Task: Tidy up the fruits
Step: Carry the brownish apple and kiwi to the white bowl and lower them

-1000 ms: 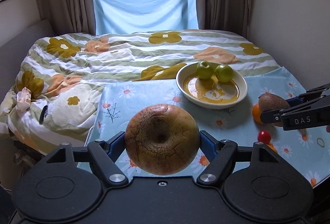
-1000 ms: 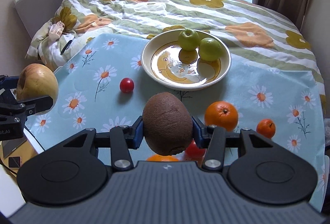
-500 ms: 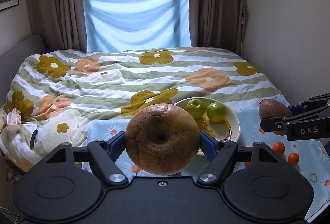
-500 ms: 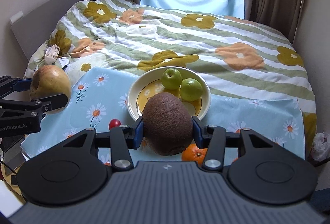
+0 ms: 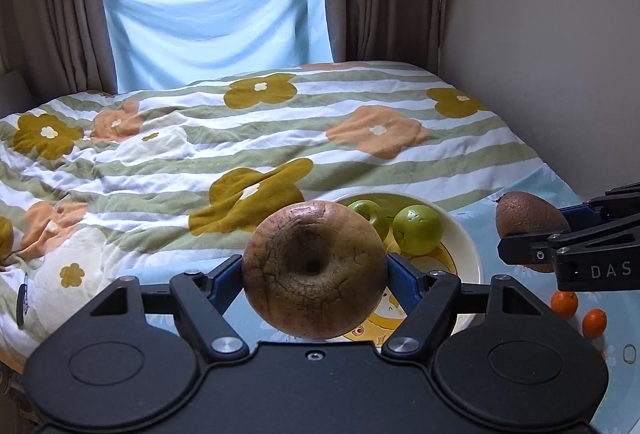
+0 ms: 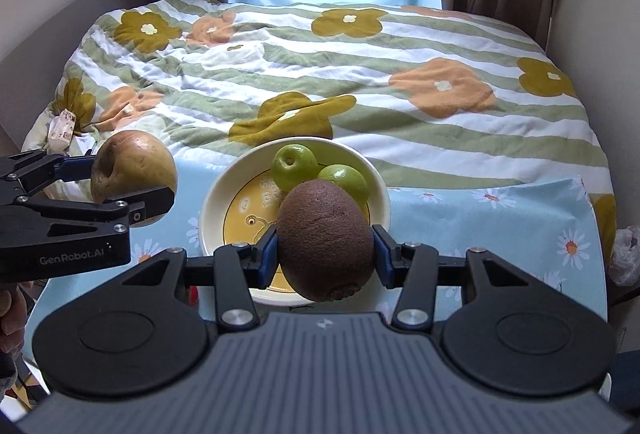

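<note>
My left gripper (image 5: 315,270) is shut on a large brownish-yellow apple (image 5: 315,270), held above the near left rim of the cream bowl (image 5: 466,258). In the right wrist view the same apple (image 6: 134,176) hangs left of the bowl (image 6: 212,212). My right gripper (image 6: 324,254) is shut on a brown kiwi (image 6: 324,238), which hovers over the bowl's near half; the kiwi (image 5: 528,220) also shows at the right of the left wrist view. Two green apples (image 6: 294,166) (image 6: 346,178) lie in the bowl's far part.
The bowl stands on a light blue daisy cloth (image 6: 480,226) laid over a flowered, striped bedspread (image 6: 360,74). Two small oranges (image 5: 564,304) (image 5: 594,322) lie on the cloth at the right. A wall (image 5: 540,34) runs along the right; curtains hang behind.
Both grippers carried their fruit forward toward the bowl. The bowl now sits close under them, and the red fruit and larger orange have dropped from sight.
</note>
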Action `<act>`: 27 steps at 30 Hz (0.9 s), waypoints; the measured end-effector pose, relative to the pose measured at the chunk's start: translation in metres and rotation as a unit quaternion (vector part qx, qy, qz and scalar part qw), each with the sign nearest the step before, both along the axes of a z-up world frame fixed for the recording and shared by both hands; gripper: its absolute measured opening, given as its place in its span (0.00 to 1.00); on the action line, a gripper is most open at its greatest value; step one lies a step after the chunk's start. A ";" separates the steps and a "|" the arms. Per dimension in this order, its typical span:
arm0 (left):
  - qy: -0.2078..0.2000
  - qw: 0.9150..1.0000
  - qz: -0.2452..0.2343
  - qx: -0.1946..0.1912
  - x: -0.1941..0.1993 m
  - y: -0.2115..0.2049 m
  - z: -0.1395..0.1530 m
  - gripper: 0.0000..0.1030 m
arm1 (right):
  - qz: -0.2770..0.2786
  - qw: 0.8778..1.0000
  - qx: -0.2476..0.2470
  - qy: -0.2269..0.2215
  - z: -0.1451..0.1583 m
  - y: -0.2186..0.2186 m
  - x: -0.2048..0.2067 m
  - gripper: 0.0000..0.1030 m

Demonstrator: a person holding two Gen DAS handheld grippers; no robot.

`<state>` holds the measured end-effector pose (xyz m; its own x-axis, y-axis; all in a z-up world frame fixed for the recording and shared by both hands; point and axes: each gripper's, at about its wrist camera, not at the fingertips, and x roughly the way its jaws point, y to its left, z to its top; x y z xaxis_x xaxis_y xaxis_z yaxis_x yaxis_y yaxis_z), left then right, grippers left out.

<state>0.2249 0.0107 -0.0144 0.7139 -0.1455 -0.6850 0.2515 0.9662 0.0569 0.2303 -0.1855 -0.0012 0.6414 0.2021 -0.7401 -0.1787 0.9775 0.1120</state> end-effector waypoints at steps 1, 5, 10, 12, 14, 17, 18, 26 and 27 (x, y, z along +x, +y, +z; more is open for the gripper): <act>0.003 1.000 -0.003 0.003 0.007 -0.002 -0.004 0.77 | -0.004 1.000 0.000 0.003 -0.003 -0.001 0.005 0.60; 0.007 1.000 -0.022 0.020 0.029 -0.013 -0.021 0.77 | -0.017 1.000 0.000 0.014 -0.015 -0.004 0.020 0.60; 0.012 0.998 -0.048 0.037 0.048 -0.024 -0.038 0.77 | -0.029 0.999 0.002 0.027 -0.027 -0.006 0.034 0.60; 0.018 0.997 -0.055 0.042 0.054 -0.027 -0.045 0.77 | -0.033 0.999 0.003 0.032 -0.031 -0.007 0.039 0.60; 0.023 0.997 -0.060 0.045 0.058 -0.029 -0.052 0.77 | -0.038 0.999 0.003 0.038 -0.036 -0.007 0.043 0.60; 0.034 0.996 -0.064 0.049 0.064 -0.032 -0.063 0.77 | -0.043 0.998 0.003 0.043 -0.041 -0.009 0.049 0.60; 0.036 0.996 -0.066 0.051 0.064 -0.033 -0.066 0.77 | -0.045 0.998 0.003 0.044 -0.042 -0.010 0.051 0.60; 0.040 0.995 -0.076 0.056 0.074 -0.037 -0.077 0.80 | -0.057 0.997 -0.003 0.051 -0.046 -0.015 0.056 0.60; 0.038 0.995 -0.079 0.057 0.073 -0.037 -0.077 0.82 | -0.058 0.997 -0.004 0.051 -0.045 -0.014 0.055 0.60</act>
<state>0.2983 -0.0260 -0.0914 0.6346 -0.1697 -0.7540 0.4071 0.9027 0.1394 0.2854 -0.1997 -0.0465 0.5818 0.1244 -0.8038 -0.0521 0.9919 0.1158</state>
